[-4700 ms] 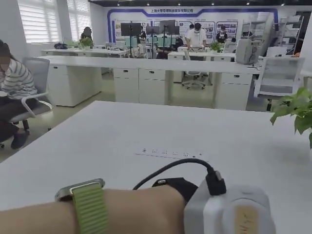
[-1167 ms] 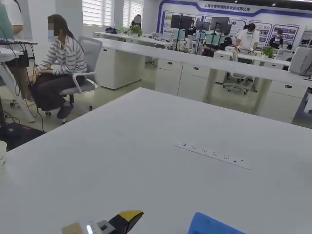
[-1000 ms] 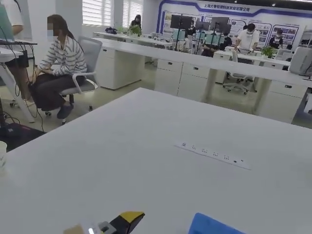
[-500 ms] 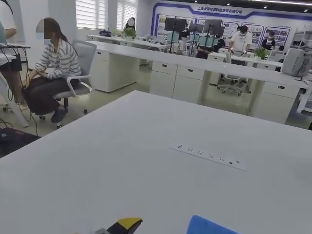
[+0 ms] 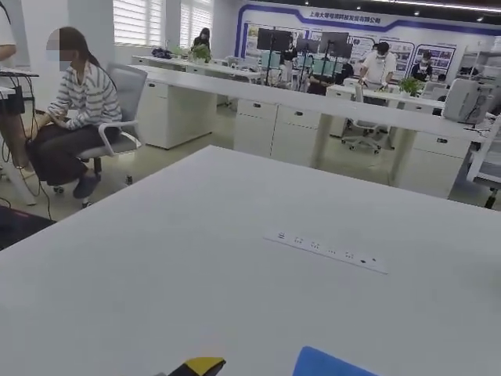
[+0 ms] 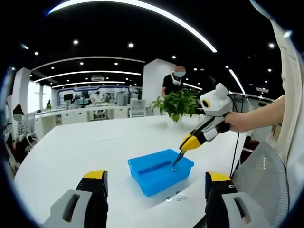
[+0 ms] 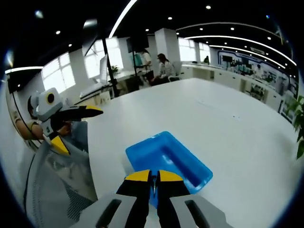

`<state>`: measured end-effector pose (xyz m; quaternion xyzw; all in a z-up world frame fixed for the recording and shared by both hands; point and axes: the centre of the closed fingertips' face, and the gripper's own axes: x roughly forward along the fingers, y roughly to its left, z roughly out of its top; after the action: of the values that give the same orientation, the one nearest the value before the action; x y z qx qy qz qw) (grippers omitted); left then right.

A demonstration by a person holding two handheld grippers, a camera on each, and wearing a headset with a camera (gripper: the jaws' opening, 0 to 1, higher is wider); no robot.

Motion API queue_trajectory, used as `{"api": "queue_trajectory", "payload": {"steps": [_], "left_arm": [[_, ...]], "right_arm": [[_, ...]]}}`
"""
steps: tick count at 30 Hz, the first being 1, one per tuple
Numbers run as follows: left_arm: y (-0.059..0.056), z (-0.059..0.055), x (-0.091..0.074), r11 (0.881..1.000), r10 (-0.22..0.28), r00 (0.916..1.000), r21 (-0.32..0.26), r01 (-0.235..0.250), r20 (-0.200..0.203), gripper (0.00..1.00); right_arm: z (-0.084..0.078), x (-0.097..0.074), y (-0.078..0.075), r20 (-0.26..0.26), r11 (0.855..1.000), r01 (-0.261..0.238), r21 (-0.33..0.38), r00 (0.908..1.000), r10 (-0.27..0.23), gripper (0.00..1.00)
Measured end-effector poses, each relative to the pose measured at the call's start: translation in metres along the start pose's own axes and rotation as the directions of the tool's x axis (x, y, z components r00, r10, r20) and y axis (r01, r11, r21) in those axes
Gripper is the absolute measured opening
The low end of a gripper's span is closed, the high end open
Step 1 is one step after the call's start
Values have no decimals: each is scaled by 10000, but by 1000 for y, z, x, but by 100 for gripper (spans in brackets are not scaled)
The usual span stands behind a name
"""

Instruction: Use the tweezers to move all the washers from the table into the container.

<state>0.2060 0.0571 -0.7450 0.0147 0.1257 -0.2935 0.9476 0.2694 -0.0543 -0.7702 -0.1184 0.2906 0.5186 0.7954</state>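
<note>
We find the left tool (image 6: 156, 176) released, its yellow-tipped jaws standing wide apart with nothing between them. Directly ahead of it on the white desk (image 6: 80, 147) sits the blue container (image 6: 164, 184), open side up. A small cluster of washers (image 6: 175, 196) lies loose on the desk just beside the container's near wall, between container and tool. Further right, the right tool (image 6: 189, 142) is clenched on the tweezers (image 6: 178, 156), which slant down from its jaws with their tips over the container's right end. We cannot tell whether the tips carry a washer. In the right gripper view the container lies just ahead of the closed jaws, and the left tool is well off to their left, apart from the container.
</note>
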Motion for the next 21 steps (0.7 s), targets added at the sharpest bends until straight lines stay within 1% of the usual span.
{"api": "queue_trajectory", "payload": {"steps": [2,3,4,5,6,7,8,9,10,11,12,13,14,15,16,17,18,19,20,21], "left_arm": [[-1,-1,0,10000,-11,10000,73,12,-43,85],[-1,-1,0,10000,-24,10000,85,25,-59,85],[-1,-1,0,9999,-41,10000,93,41,-64,84],[-1,-1,0,9999,-42,10000,111,43,-77,84],[-1,-1,0,9999,-41,10000,130,42,-87,84],[-1,-2,0,9999,-57,9999,130,59,-109,84],[-2,-2,0,9999,-77,9999,118,78,-129,83],[-2,-3,0,9999,-93,9998,125,95,-162,83],[-2,-3,1,9998,-106,9998,138,109,-170,83],[-3,-3,1,9998,-121,9998,149,124,-174,83],[-3,-3,1,9998,-141,9997,164,144,-197,82],[-3,-3,1,9997,-148,9997,182,152,-213,82],[-3,-4,1,9997,-149,9996,202,153,-224,82],[-3,-4,1,9996,-152,9996,215,157,-233,82],[-4,-4,1,9996,-155,9996,223,161,-237,82],[-4,-4,1,9996,-160,9996,224,165,-246,82],[-3,-4,1,9996,-159,9995,225,165,-263,82],[-3,-5,1,9996,-153,9995,236,159,-267,81],[-3,-5,1,9996,-155,9995,242,161,-276,81],[-3,-5,1,9996,-154,9995,242,161,-286,81]], "right_arm": [[6,-3,17,-54,9986,-465,-256,9989,464,0],[5,-3,22,-201,9968,-728,-332,9972,722,0],[4,-3,27,-385,9948,-917,-446,9952,900,0],[0,-2,31,-754,9907,-1028,-894,9925,962,0],[-4,-1,36,-1078,9862,-1180,-1161,9885,1056,0],[-8,2,41,-1415,9793,-1369,-1490,9831,1159,0],[-10,4,48,-1578,9763,-1598,-1462,9780,1364,1],[-14,7,56,-1815,9706,-1902,-1472,9699,1626,1],[-18,10,58,-2062,9670,-2001,-1578,9643,1659,1],[-23,12,58,-2357,9616,-2020,-1856,9592,1560,1],[-30,16,57,-2727,9507,-2017,-2356,9527,1345,1],[-35,19,58,-2994,9436,-2125,-2537,9449,1323,1],[-39,21,61,-3172,9375,-2256,-2651,9385,1361,1],[-41,24,65,-3226,9312,-2423,-2724,9347,1489,1],[-42,26,68,-3310,9293,-2561,-2661,9297,1614,1],[-45,26,70,-3446,9271,-2700,-2601,9228,1721,1],[-47,28,72,-3590,9230,-2790,-2651,9170,1740,1],[-50,28,73,-3758,9174,-2893,-2734,9100,1750,1],[-54,27,75,-4065,9104,-3071,-2772,8960,1785,1],[-56,28,76,-4147,9063,-3120,-2850,8926,1769,1]]}}
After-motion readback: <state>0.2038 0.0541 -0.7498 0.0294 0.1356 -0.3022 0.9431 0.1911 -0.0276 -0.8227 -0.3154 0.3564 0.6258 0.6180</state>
